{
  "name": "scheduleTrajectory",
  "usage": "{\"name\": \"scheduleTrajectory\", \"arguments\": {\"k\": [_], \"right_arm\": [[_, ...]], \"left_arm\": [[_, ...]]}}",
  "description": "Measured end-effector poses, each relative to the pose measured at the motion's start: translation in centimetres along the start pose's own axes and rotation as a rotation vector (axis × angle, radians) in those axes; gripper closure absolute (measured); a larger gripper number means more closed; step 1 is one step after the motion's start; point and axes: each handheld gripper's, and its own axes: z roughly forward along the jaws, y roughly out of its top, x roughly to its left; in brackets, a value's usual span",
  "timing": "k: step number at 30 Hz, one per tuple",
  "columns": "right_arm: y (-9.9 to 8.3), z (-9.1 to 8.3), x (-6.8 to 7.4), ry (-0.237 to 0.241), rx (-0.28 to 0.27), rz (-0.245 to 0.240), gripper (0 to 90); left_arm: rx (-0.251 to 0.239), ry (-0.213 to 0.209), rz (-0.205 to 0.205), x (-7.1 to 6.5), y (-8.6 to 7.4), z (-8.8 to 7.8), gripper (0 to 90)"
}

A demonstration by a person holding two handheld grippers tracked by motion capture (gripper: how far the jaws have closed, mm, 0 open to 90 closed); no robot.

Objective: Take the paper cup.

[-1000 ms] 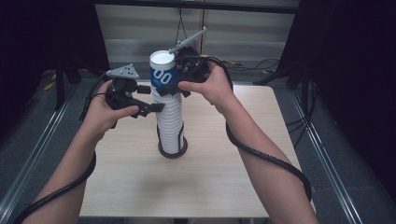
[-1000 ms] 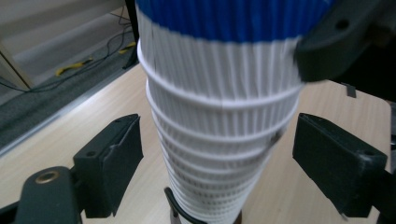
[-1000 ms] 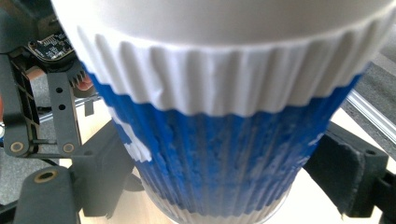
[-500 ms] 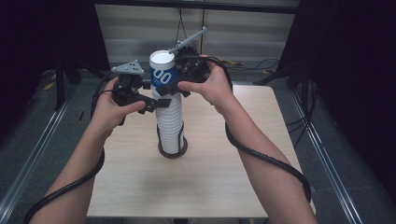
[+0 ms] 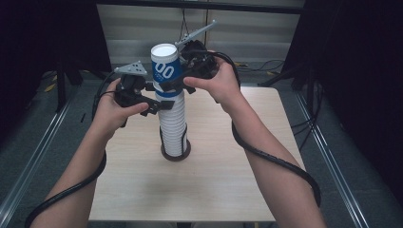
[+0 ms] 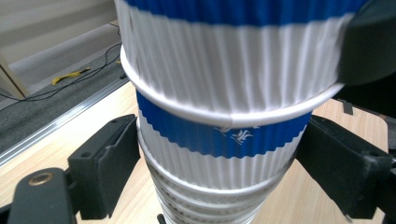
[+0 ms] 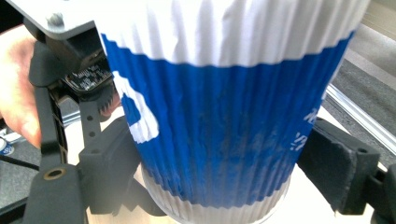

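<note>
Ribbed paper, blue and white: one top cup [image 5: 166, 71], upside down, sits between the jaws of the right gripper [image 5: 178, 81], which close on its blue band from either side. In the right gripper view both pads press against its wall, so it reads as gripped.

Stack of cups [image 5: 173, 124], white, upside down, nested: stands below the right jaws and passes between the jaws of the left gripper [image 5: 157, 97]. In the left gripper view these jaws hug the second cup just under the top cup's rim; contact looks likely at both pads, though the right-hand one is partly hidden.

Purpose, as judged: lower grip steadies the stack, upper grip frees the top cup for lifting off.

Dark ring base [image 5: 176, 153]: under the stack, on the wooden table [image 5: 214, 180].

Obstructions: each gripper crowds the other at the stack; cables trail along both forearms. Table otherwise bare near the jaws.
</note>
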Motion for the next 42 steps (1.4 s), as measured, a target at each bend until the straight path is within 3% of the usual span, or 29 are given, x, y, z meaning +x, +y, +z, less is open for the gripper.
{"name": "scheduleTrajectory", "arguments": {"k": [27,42], "right_arm": [[2.1,-1.8,0.1,0.0,-0.057,0.001,17.2],[2.4,-3.0,0.0,-0.003,-0.083,0.002,17.2]], "left_arm": [[0.005,-0.004,0.002,0.1,0.1,0.0,13.8],[0.01,-0.006,0.002,0.1,0.2,0.0,13.9]]}}
